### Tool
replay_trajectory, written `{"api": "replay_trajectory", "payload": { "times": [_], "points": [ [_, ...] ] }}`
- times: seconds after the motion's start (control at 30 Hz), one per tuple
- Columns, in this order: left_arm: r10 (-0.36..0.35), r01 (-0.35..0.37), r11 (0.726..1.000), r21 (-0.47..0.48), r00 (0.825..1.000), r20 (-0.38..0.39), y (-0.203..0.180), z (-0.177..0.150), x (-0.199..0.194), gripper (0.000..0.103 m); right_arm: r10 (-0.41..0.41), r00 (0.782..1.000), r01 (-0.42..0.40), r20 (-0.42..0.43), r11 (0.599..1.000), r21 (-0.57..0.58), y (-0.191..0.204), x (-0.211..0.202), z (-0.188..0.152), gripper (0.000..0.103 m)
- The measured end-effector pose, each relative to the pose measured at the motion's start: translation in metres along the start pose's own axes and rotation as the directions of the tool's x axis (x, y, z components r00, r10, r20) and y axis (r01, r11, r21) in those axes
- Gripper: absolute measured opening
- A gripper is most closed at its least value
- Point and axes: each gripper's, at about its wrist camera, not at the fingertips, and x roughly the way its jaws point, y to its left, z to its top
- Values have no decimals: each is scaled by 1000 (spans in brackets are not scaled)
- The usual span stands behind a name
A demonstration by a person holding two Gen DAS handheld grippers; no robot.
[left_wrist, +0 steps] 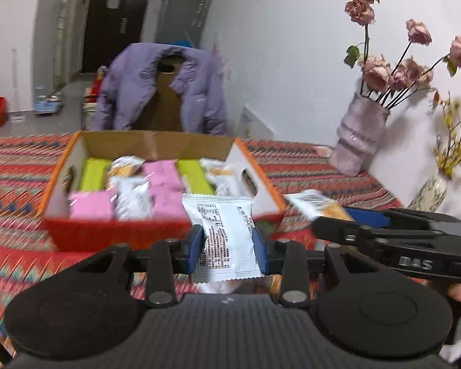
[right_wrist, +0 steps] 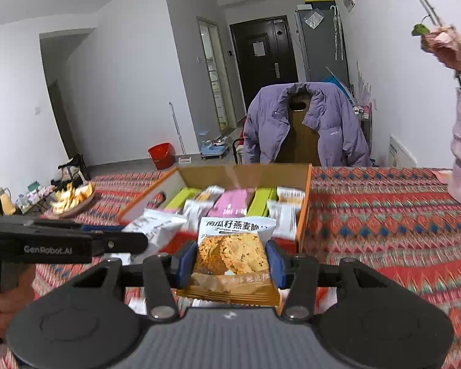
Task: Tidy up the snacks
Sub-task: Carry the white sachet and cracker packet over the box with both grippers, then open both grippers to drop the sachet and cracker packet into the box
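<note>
The left gripper [left_wrist: 228, 244] clamps a white packet [left_wrist: 222, 233], printed back showing; only the right wrist view shows the plate [right_wrist: 73, 200] of snacks far left. The right gripper [right_wrist: 229, 261] clamps a cookie packet [right_wrist: 234, 258]. Both are held level just near of the box [left_wrist: 156, 146], side by side.

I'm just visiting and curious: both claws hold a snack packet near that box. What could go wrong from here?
Three risks, as I judge them:
1. The box already looks crowded with packets, so new ones may sit on top and slide out.
2. The left gripper and right gripper are close together at the box's near edge and could bump.
3. The cookie packet is squeezed between the fingers; its contents might crack.
</note>
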Motion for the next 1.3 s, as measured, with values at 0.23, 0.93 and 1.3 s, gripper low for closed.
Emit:
{"api": "replay_trajectory", "payload": {
  "times": [0.23,0.93,1.3],
  "points": [
    [-19,17,999,-27,998,-64,21,39,73,36,-19,998,22,-53,999,46,-24,76,33,49],
    [-4,-3,999,-49,991,-135,50,26,134,51,-106,988,108,-111,994,10,-34,129,24,55],
    [68,-64,997,41,993,-97,46,30,67,65,-132,986,128,-101,991,-45,-16,74,39,62]
  ]
}}
